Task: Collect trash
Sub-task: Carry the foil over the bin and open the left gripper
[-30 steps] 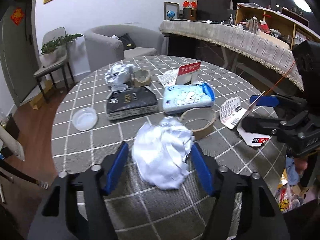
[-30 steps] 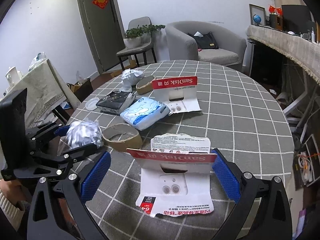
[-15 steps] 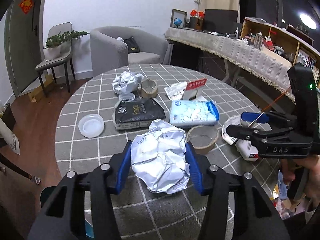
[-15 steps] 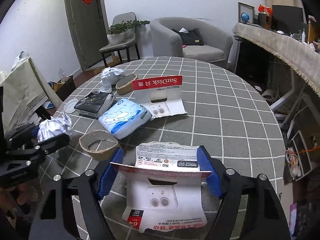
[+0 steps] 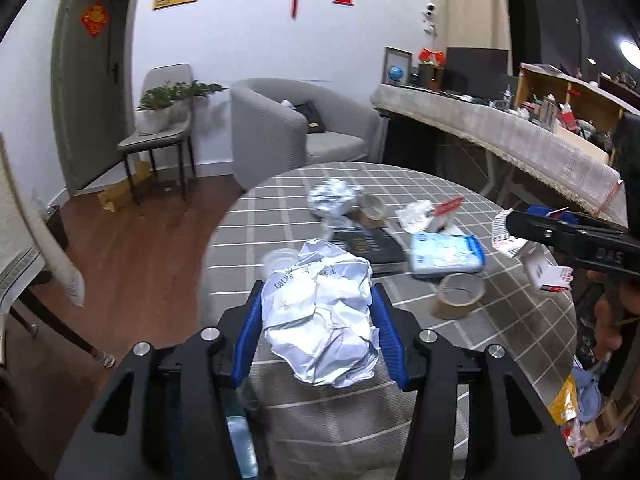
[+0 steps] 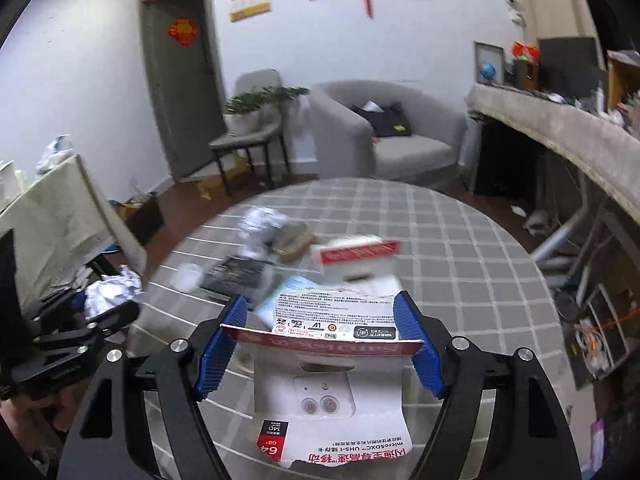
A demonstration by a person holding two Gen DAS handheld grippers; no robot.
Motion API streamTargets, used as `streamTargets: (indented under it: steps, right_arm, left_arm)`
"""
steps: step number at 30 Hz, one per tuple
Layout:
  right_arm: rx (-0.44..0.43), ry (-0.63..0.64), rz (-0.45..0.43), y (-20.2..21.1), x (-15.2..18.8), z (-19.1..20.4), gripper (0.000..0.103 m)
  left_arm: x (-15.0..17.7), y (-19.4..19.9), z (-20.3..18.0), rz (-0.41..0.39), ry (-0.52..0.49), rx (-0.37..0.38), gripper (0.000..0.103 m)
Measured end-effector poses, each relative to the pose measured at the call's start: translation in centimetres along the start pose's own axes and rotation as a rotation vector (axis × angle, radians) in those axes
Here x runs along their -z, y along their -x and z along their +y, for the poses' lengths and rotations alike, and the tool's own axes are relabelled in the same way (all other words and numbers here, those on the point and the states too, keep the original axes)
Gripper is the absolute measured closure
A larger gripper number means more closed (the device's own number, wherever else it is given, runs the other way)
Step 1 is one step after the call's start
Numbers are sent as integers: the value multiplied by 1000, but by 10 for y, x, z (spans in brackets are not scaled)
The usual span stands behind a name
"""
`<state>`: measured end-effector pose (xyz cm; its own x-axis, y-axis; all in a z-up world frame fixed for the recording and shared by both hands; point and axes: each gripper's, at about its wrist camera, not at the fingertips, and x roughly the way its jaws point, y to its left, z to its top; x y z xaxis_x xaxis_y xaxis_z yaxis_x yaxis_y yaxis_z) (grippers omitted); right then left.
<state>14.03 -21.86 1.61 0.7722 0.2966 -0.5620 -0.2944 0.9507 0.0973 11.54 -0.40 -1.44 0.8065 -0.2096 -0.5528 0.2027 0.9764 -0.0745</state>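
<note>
My left gripper [image 5: 318, 320] is shut on a crumpled white paper ball [image 5: 320, 320] and holds it above the near edge of the round checked table [image 5: 500, 340]. My right gripper [image 6: 320, 340] is shut on a torn SanDisk card package [image 6: 326, 372], lifted off the table; the same package shows in the left wrist view [image 5: 536, 264]. On the table lie a second crumpled paper ball [image 5: 334, 198], two cardboard tape rolls [image 5: 458, 296] [image 5: 370, 210], a blue tissue pack [image 5: 446, 258], a black pouch [image 5: 370, 248] and another SanDisk package [image 6: 358, 256].
A grey armchair [image 5: 296, 132] and a chair with a potted plant [image 5: 160, 136] stand behind the table. A long covered counter [image 5: 500, 136] runs along the right. A cloth-covered table [image 6: 52, 216] is at the left. Bagged rubbish [image 5: 576, 404] lies low at the right.
Both grippers closed on their items and lifted them off the table. The views have risen and pulled back; the table now looks farther and blurred.
</note>
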Motion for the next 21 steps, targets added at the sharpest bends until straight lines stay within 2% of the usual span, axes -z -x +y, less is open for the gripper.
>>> streamTargets:
  steps: [11, 21]
  right_arm:
    - [-113, 78, -27, -22, -12, 76, 26]
    - [-226, 141, -7, -46, -14, 147, 26]
  left_arm:
    - [12, 19, 70, 13, 71, -93, 48]
    - [41, 24, 139, 111, 143, -170, 48]
